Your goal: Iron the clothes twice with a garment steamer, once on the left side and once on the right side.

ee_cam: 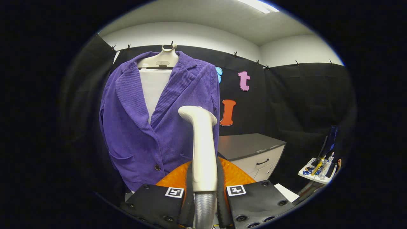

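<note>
A purple corduroy jacket hangs on a cream hanger over a white board, against the booth's black wall. My gripper is shut on the white garment steamer, both fingers pressing its handle from either side. The steamer stands upright between the fingers, its head bent left and toward the jacket's right front panel, level with the mid-chest. I cannot tell whether the head touches the cloth. A ribbed grey hose runs down from the handle.
An orange round base lies just beyond the fingers, below the jacket. A grey-topped cabinet with white drawers stands to the right of the jacket. Farther right, a small white table holds bottles and tools beside a screen.
</note>
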The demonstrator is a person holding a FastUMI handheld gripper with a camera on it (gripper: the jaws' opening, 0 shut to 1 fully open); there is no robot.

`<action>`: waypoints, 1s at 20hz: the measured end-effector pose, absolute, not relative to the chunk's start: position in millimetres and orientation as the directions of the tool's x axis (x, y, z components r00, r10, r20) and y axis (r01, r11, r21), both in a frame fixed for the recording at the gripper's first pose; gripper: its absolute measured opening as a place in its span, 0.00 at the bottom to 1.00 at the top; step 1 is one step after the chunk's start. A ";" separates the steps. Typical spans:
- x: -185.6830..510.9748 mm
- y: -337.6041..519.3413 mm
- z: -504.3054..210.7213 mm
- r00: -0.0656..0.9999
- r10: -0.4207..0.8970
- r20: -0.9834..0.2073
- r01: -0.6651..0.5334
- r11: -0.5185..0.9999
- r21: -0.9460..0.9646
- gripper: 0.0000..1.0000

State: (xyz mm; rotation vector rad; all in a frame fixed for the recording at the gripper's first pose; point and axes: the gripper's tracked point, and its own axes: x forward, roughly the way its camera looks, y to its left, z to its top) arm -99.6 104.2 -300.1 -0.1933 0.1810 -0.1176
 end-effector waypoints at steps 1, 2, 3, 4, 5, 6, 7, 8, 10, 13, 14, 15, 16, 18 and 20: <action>-101.6 102.3 -308.0 0.975 -0.136 -0.176 0.099 0.973 -0.208 0.36; -104.2 100.7 -316.3 0.973 -0.139 -0.186 0.098 0.972 -0.213 0.36; -107.2 98.9 -324.2 0.970 -0.141 -0.198 0.097 0.971 -0.218 0.36; -109.2 96.9 -332.1 0.968 -0.141 -0.207 0.095 0.971 -0.219 0.36; -112.2 94.7 -341.0 0.966 -0.142 -0.218 0.092 0.971 -0.222 0.36; -115.6 91.9 -348.5 0.963 -0.144 -0.228 0.091 0.969 -0.229 0.36; -118.6 89.5 -357.2 0.960 -0.147 -0.237 0.090 0.968 -0.235 0.36; -120.6 87.9 -364.7 0.958 -0.149 -0.247 0.087 0.966 -0.243 0.36; -124.7 84.2 -378.8 0.952 -0.151 -0.265 0.083 0.964 -0.252 0.36; -134.0 82.2 -399.6 0.944 -0.152 -0.293 0.075 0.963 -0.258 0.36; -135.5 80.2 -407.1 0.941 -0.154 -0.302 0.073 0.962 -0.263 0.36; -138.9 79.4 -414.0 0.938 -0.154 -0.312 0.069 0.961 -0.268 0.36; -140.1 80.4 -419.0 0.934 -0.156 -0.322 0.066 0.960 -0.272 0.36; -143.3 79.7 -429.6 0.929 -0.158 -0.334 0.063 0.959 -0.276 0.36; -148.6 77.1 -440.5 0.925 -0.157 -0.345 0.058 0.958 -0.280 0.36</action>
